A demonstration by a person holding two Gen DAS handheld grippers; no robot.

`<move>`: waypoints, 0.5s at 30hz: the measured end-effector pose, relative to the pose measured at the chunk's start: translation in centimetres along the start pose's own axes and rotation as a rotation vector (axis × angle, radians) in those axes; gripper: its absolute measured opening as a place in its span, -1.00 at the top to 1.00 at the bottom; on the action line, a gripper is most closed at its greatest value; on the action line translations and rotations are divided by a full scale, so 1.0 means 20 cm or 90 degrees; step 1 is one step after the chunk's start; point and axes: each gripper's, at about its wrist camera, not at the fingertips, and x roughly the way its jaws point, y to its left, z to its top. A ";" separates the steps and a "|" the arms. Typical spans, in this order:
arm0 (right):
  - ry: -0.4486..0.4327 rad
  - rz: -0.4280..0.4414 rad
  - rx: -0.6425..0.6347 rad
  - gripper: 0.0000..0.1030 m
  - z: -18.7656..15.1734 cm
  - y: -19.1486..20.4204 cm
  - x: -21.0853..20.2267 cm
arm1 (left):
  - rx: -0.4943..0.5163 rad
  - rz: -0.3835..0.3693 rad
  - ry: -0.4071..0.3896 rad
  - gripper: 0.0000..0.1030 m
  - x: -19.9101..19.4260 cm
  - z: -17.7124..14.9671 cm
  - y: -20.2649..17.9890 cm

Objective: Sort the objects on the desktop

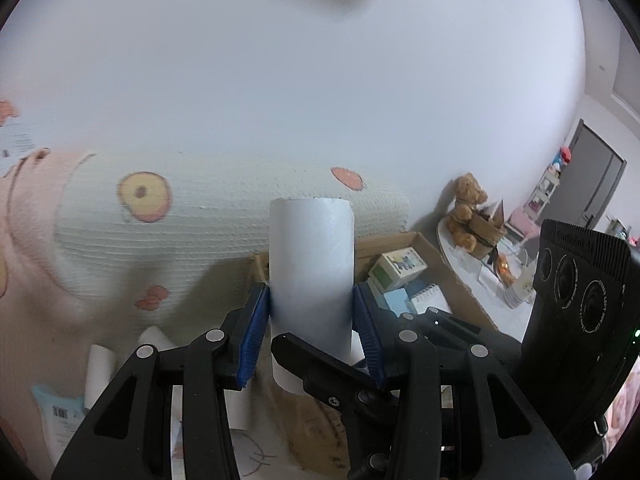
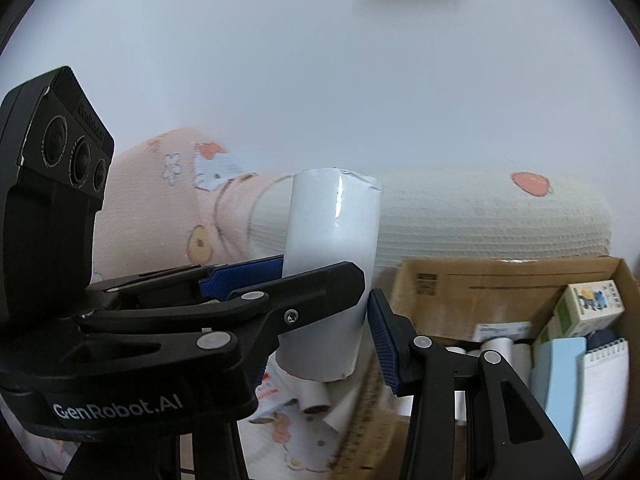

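My left gripper (image 1: pixel 312 312) clamps the white paper roll (image 1: pixel 311 280) upright between its blue pads (image 1: pixel 256 328). My right gripper's (image 2: pixel 328 312) far finger lies across the roll's front; its near blue pad stands just beside the roll, contact unclear. Behind rises a patterned pillow (image 1: pixel 200 208). To the right, a cardboard box (image 2: pixel 480 284) holds a notepad (image 2: pixel 604 384), a small carton (image 2: pixel 588 308) and more rolls.

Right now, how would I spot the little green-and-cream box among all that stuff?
Find the open cardboard box below the long white pillow. In its far right corner sits the small green-and-cream box, beside a pale blue pad and spiral notepad; only it carries a cartoon picture.
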 end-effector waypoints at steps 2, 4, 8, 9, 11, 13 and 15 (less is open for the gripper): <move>0.011 -0.012 -0.006 0.17 0.00 -0.05 0.00 | 0.007 -0.007 0.017 0.09 0.05 0.01 -0.04; 0.021 -0.028 -0.017 0.17 0.00 -0.09 -0.01 | 0.018 -0.016 0.031 0.09 0.10 0.01 -0.07; 0.037 -0.055 -0.020 0.17 -0.02 -0.19 -0.03 | 0.031 -0.032 0.060 0.09 0.19 0.02 -0.15; 0.039 -0.060 -0.018 0.17 -0.03 -0.21 -0.04 | 0.033 -0.039 0.067 0.09 0.22 0.03 -0.17; 0.042 -0.068 -0.013 0.17 -0.02 -0.26 -0.06 | 0.031 -0.046 0.081 0.09 0.27 0.04 -0.19; 0.047 -0.070 -0.001 0.17 -0.02 -0.30 -0.05 | 0.030 -0.051 0.092 0.09 0.31 0.05 -0.22; 0.049 -0.073 0.008 0.17 -0.02 -0.34 -0.06 | 0.034 -0.053 0.102 0.09 0.36 0.06 -0.24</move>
